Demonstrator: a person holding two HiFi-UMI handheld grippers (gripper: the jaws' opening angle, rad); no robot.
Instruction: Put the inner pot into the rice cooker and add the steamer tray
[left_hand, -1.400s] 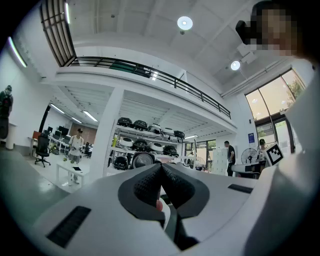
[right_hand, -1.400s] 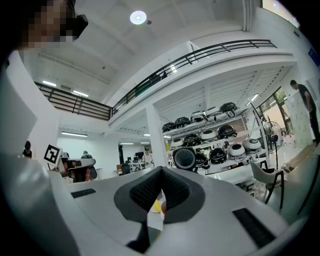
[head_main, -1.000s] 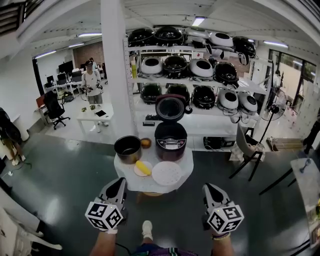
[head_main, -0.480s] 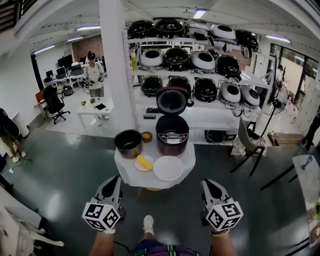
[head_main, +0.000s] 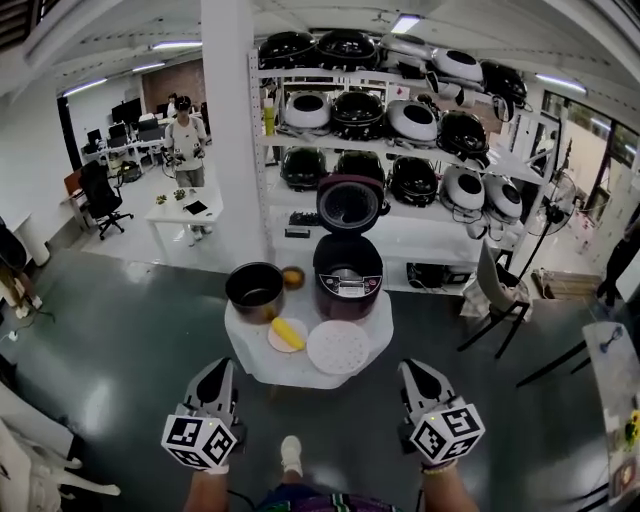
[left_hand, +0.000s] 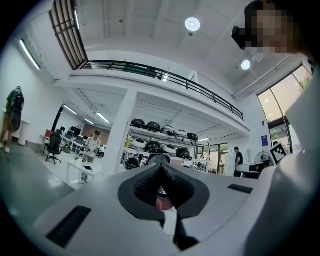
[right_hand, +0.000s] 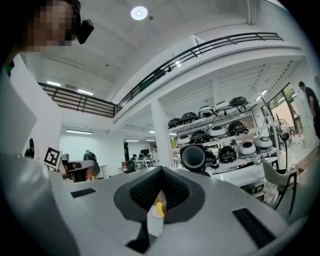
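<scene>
Both tongs are shut tight, nothing btwn the pads. Left tongs (head_main: 220, 367) and right tongs (head_main: 411, 367) are held level, side by side, tips aimed at the counter (head_main: 300, 372) but well short of it.

Counter is small, round, white.
- Inner pot (head_main: 254, 290): back left, upright, mouth up. It's round, so no real long axis.
- Rice cooker (head_main: 347, 282): just right of the pot, lid (head_main: 348, 203) swung up and back, opening facing up, control panel toward the person holding the tongs.
- Steamer tray (head_main: 337, 347): lies flat in front of the cooker, perforated face up.
- Plate (head_main: 275, 343): beside the tray on its left, w/ a yellow item (head_main: 288, 333) on it, long axis back-left to front-right.

Shelf (head_main: 420, 240) of more cookers stands behind.
</scene>
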